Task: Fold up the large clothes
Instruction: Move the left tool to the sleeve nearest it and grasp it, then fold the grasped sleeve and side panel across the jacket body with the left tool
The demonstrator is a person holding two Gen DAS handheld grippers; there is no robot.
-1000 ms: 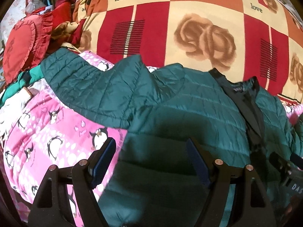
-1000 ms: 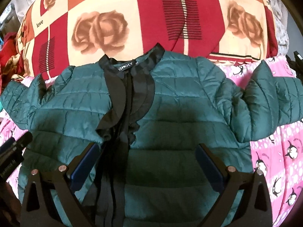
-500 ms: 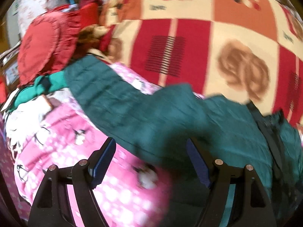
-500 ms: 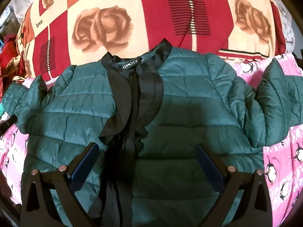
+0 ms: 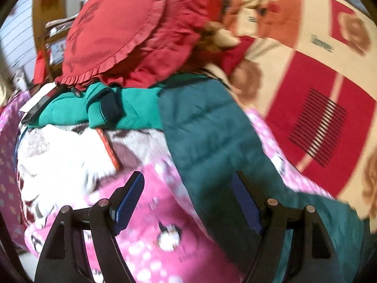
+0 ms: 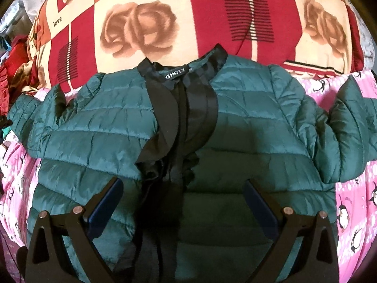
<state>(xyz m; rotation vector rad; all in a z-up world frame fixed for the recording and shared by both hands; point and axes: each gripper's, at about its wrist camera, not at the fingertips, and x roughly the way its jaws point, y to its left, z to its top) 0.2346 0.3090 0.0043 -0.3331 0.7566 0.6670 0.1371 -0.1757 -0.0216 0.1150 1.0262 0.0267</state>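
Here, both hand-held grippers (image 5: 188, 200) (image 6: 183, 202) spread wide, empty; jacket (image 6: 247, 122) hem cut off.

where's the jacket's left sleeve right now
In the left wrist view the sleeve runs diagonally across the pink penguin blanket, its cuff end beside the bright green garment under the red ruffled cushion.

blurred on the left, cropped on the right

the whole left wrist view smears on us: the printed word on the rose blanket (image 5: 322, 44) is unreadable and the sleeve (image 5: 212, 127) quilting is lost. in the right wrist view we lose the jacket (image 6: 247, 122) hem below the frame and behind the right gripper (image 6: 183, 202), its far cuff runs off the right edge, and the collar label (image 6: 176, 75) reads only partly.
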